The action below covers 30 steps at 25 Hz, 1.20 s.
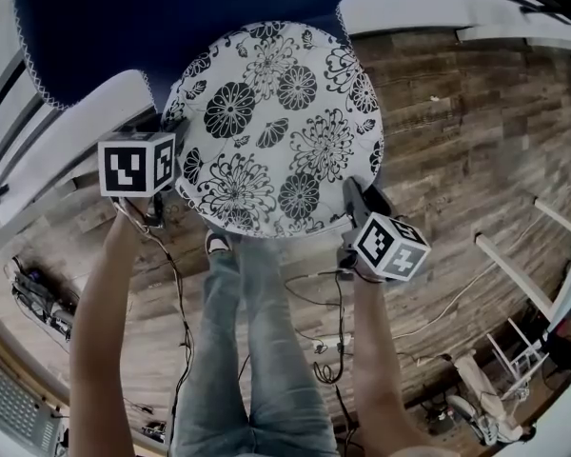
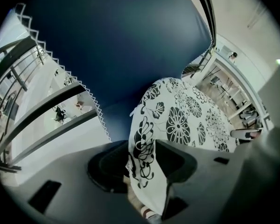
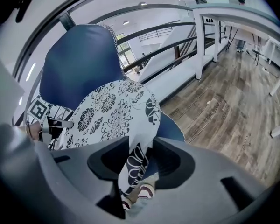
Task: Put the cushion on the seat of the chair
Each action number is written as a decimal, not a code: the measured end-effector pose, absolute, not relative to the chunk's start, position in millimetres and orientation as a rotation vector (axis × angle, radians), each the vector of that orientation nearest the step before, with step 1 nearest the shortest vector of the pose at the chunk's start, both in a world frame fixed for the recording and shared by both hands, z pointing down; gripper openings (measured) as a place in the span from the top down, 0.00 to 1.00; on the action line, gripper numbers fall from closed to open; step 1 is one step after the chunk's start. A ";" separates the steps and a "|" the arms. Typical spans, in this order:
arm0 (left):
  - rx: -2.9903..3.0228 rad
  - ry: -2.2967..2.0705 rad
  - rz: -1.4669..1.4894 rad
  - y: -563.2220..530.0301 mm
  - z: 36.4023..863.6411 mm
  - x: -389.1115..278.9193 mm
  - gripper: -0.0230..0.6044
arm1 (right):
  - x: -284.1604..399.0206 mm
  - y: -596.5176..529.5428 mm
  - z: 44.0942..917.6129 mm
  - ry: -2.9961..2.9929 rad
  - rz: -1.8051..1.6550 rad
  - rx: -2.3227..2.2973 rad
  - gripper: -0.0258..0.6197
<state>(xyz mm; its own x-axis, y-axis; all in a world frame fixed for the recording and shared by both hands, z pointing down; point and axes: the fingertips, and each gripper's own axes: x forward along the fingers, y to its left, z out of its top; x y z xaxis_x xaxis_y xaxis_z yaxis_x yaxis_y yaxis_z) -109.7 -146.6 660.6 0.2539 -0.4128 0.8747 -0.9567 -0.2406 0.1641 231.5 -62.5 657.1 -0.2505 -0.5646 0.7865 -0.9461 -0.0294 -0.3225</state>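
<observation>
Cushion (image 1: 276, 127) on chair (image 1: 171, 27) seat, apparently resting

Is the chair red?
No, the chair under the flowery cushion is dark blue.

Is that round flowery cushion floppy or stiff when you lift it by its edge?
Probably floppy: the round white cushion with black flowers droops in a thin fold between the open jaws of the left hand-held gripper. Likely light, being thin at the rim. Lying flat on the blue chair, it shouldn't roll.
</observation>
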 end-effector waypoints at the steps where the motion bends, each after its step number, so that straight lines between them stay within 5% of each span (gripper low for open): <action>1: 1.791 -1.267 0.929 -146.8 658.8 -111.4 0.68 | 233.0 -61.2 656.7 -1.821 1.197 1.587 0.70; 18: 1.924 -1.342 0.780 -108.2 561.1 -110.7 0.57 | 234.4 -36.4 597.4 -1.806 1.113 1.726 0.63; 30: 2.047 -1.386 0.551 -9.8 403.1 -118.6 0.57 | 206.5 23.2 440.4 -1.901 0.968 1.820 0.64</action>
<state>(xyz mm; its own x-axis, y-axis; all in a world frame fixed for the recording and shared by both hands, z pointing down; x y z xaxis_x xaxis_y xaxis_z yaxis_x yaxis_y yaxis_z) -118.6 -9.8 403.1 0.3688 -0.6806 0.6331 -0.9295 -0.2756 0.2452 206.5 23.2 440.4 -0.1248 -0.7410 0.6598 -0.9694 -0.0505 -0.2402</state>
